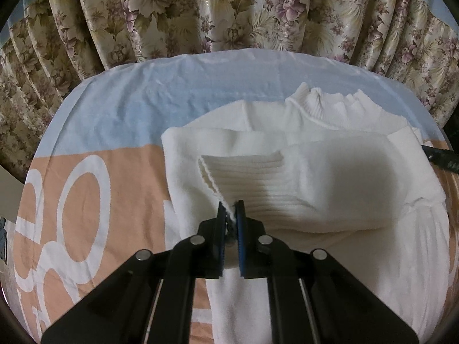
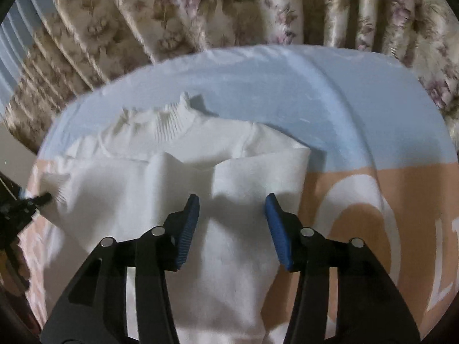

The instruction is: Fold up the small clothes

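Observation:
A small white knit sweater with a ribbed turtleneck collar lies on a blue and peach sheet. My left gripper is shut on the ribbed cuff of a sleeve folded across the body. In the right wrist view the sweater lies flat, collar at the back. My right gripper is open and empty above the sweater's body, with blue pads. The left gripper shows at the left edge, pinching the cuff.
Floral curtains hang close behind the surface's far edge. The sheet has white ring prints on peach at the left. The right gripper's dark tip pokes in at the right edge of the left wrist view.

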